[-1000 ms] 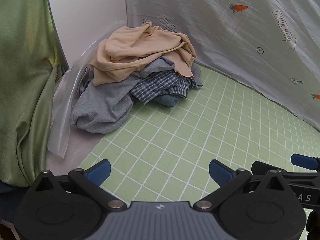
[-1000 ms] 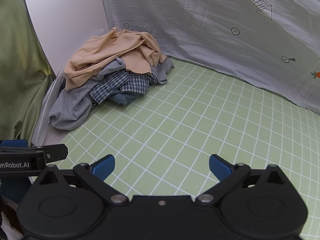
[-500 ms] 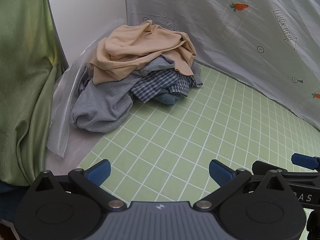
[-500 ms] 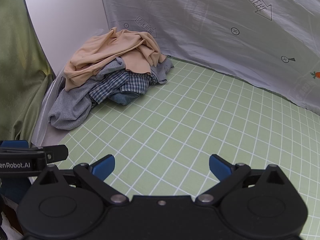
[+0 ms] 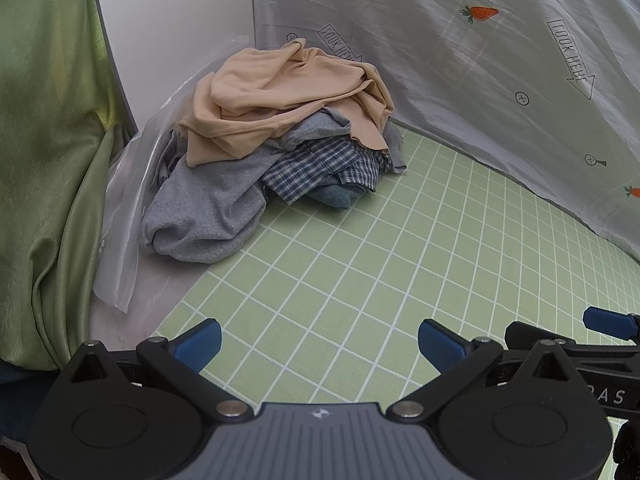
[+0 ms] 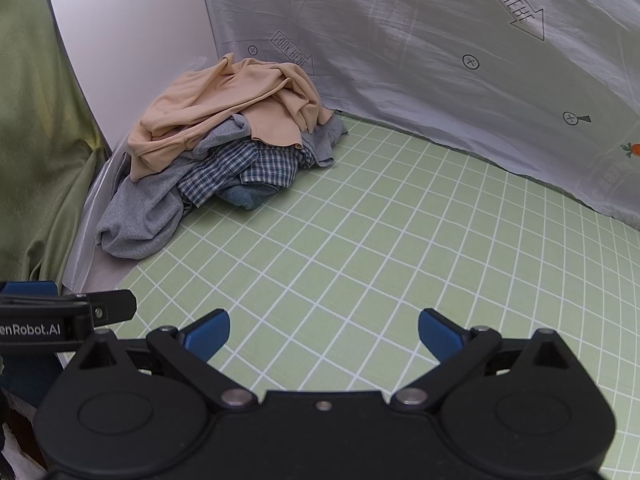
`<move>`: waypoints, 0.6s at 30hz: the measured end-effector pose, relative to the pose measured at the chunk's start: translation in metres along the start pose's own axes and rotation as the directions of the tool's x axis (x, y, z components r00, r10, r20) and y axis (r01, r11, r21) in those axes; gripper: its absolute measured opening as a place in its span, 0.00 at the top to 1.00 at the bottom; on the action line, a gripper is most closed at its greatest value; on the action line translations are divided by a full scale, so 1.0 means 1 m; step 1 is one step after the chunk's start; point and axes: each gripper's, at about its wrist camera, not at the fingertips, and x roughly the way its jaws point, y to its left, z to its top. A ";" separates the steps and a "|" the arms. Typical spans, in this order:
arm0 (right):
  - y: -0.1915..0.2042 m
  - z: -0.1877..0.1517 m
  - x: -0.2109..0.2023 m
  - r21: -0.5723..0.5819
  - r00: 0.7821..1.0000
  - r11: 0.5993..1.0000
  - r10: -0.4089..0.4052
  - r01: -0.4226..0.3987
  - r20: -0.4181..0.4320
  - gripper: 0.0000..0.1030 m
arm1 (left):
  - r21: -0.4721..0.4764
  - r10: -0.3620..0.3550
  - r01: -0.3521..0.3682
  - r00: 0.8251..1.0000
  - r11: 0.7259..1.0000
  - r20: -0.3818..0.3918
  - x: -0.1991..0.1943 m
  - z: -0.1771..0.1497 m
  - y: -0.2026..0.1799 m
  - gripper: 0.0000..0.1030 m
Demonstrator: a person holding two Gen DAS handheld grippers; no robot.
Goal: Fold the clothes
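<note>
Both grippers idle, jaws wide open, empty.
Left gripper [image 5: 319,338], right gripper [image 6: 324,330] above green gridded table [image 6: 360,248]; rumpled clothes pile [image 5: 276,140] well apart.

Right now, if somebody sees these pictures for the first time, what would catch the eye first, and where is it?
The heap of unfolded clothes stands out first, in the far left corner of the green grid mat: a beige garment on top, a grey one and a blue checked shirt under it. Next, the grey backdrop sheet printed with carrots, behind the mat. Both the left gripper and the right gripper are open and empty.
</note>
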 end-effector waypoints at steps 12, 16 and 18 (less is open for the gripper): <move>-0.001 0.000 0.001 -0.002 1.000 1.000 0.001 -0.001 -0.003 0.01 | 0.001 0.007 -0.007 1.000 1.000 -0.011 0.003 0.002 0.001 0.00; 0.000 0.001 0.002 -0.004 1.000 1.000 0.002 -0.002 -0.006 0.01 | 0.001 0.008 -0.008 1.000 1.000 -0.016 0.006 0.003 0.001 0.00; 0.000 0.002 0.003 -0.004 1.000 1.000 0.001 -0.001 -0.006 0.01 | 0.001 0.008 -0.008 1.000 1.000 -0.018 0.007 0.005 0.000 0.00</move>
